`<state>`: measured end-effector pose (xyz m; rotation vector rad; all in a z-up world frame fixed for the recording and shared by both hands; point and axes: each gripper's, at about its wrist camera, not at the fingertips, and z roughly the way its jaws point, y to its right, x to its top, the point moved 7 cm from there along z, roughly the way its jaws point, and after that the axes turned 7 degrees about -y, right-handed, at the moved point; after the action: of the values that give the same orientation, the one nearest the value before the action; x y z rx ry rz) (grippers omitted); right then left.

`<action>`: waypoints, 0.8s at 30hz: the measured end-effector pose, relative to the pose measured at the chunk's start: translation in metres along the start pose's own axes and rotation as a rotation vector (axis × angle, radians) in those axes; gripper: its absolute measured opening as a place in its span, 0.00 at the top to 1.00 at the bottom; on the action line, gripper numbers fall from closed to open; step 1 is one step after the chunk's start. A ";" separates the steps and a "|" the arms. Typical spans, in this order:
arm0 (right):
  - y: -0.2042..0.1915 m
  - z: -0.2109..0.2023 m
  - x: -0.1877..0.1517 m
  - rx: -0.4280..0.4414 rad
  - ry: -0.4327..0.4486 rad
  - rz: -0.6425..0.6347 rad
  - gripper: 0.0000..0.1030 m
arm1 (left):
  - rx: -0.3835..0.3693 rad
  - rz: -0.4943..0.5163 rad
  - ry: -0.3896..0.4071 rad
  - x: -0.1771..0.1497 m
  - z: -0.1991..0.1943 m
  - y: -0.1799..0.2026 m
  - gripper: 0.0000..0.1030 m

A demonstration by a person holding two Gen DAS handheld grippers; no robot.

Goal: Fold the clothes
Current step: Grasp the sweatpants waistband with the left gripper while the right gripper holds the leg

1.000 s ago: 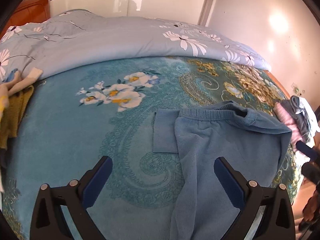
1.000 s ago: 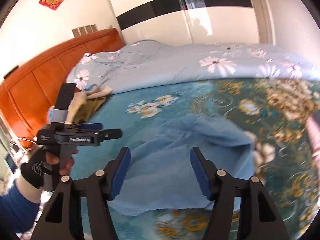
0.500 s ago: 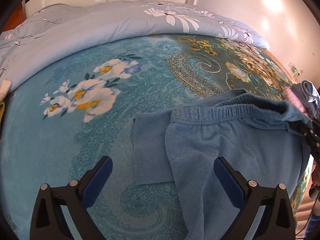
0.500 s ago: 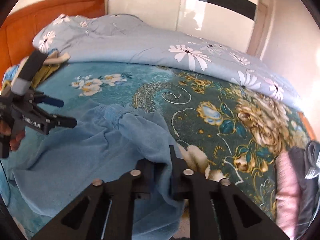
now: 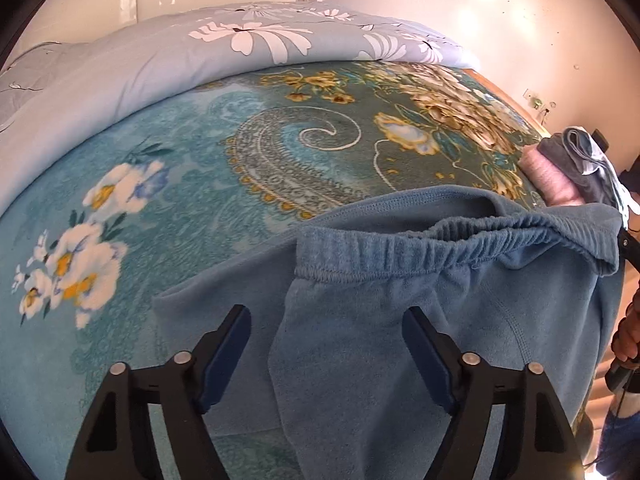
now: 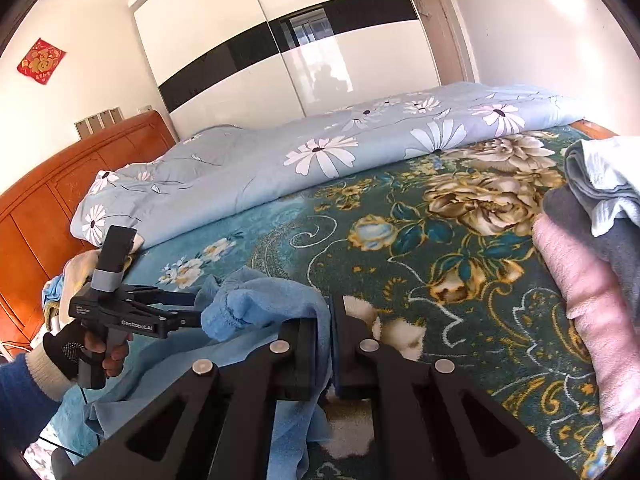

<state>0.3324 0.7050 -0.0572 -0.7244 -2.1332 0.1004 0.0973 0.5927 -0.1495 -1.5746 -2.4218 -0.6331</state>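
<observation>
A bed under a teal floral plush blanket (image 6: 460,264) fills both frames. Soft blue fleece trousers (image 5: 400,320) lie at lower centre. The right tool (image 6: 332,336) is clamped on their waistband corner; the left tool (image 5: 326,344), jaws apart and just narrowing, straddles the other corner without pressing.

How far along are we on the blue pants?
Done: a folded stack sits at the bed's edge. In hand: the right tongs are shut on the blue pants at one waistband corner; the left tongs, jaws just closing, straddle the other side without pinching yet. Left: that second grip and every fold, since the pants lie rumpled.
</observation>
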 end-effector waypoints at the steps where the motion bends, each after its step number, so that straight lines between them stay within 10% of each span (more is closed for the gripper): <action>1: 0.000 -0.003 0.000 0.004 0.002 0.002 0.94 | -0.021 -0.007 0.002 0.000 0.000 0.002 0.40; 5: -0.002 -0.012 0.005 0.010 0.010 -0.001 0.94 | -0.058 -0.035 0.030 -0.002 -0.009 0.008 0.96; 13: -0.003 -0.068 0.050 -0.047 0.097 -0.027 0.94 | -0.015 0.062 0.214 0.008 -0.093 0.071 0.97; 24: -0.071 -0.265 0.219 -0.322 0.409 -0.250 0.94 | -0.134 0.228 0.709 0.022 -0.321 0.204 0.97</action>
<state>0.3986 0.7149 0.2875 -0.5912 -1.8401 -0.4955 0.2485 0.5384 0.1964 -1.3317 -1.6856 -1.0964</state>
